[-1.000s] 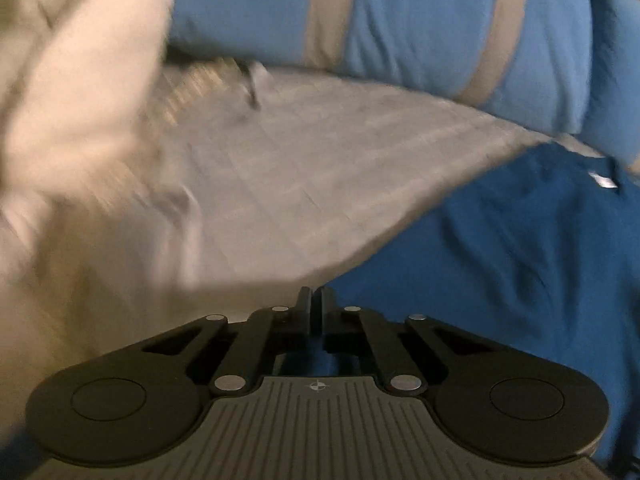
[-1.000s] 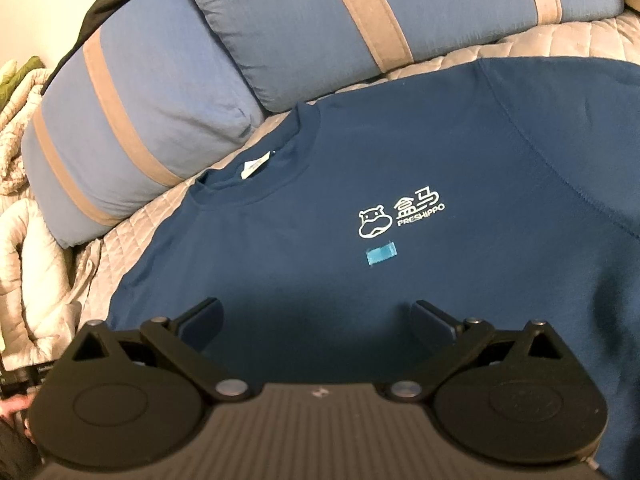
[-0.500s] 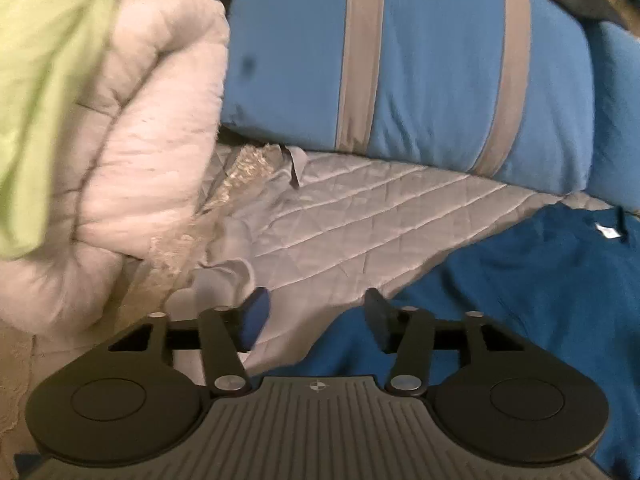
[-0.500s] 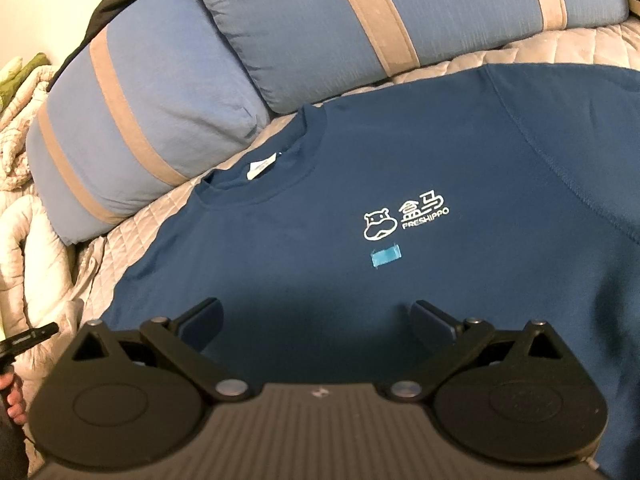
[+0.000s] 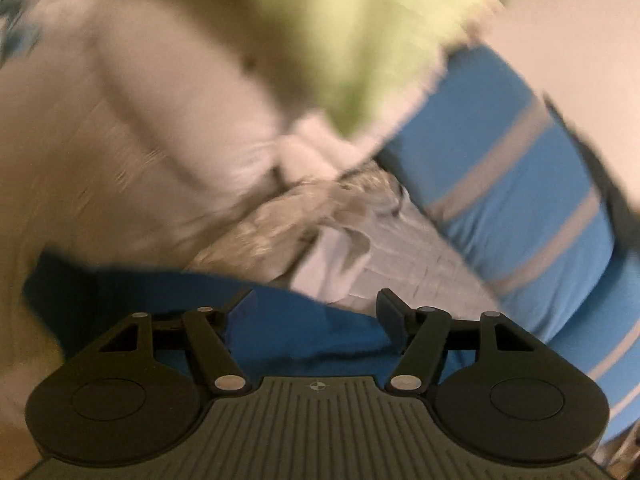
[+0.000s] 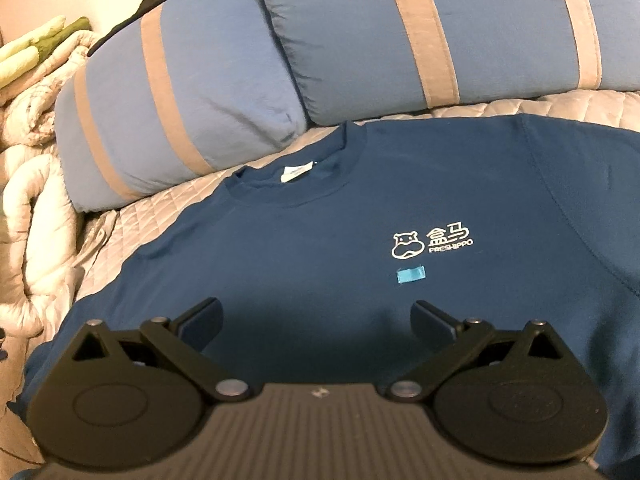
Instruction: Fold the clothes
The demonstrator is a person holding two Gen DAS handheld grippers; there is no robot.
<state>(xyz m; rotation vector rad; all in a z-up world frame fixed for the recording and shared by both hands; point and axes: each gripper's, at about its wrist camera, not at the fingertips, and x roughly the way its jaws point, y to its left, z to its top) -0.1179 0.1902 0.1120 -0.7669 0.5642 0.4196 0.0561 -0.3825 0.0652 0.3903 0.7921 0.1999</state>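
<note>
Navy T-shirt point(image 6: 320, 240) (hippo logo point(image 6: 432, 244) centre-right) lies flat below both empty grippers, right point(image 6: 316, 320) and left point(image 5: 316, 308), each spread wide.

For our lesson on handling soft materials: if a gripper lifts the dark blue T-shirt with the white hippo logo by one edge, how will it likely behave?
The dark blue T-shirt lies flat, following the quilted grey bedspread, so it probably droops rather than holding shape. It looks thin, so likely light. The open right gripper would probably need to pinch the fabric, since a push may only bunch it.
</note>
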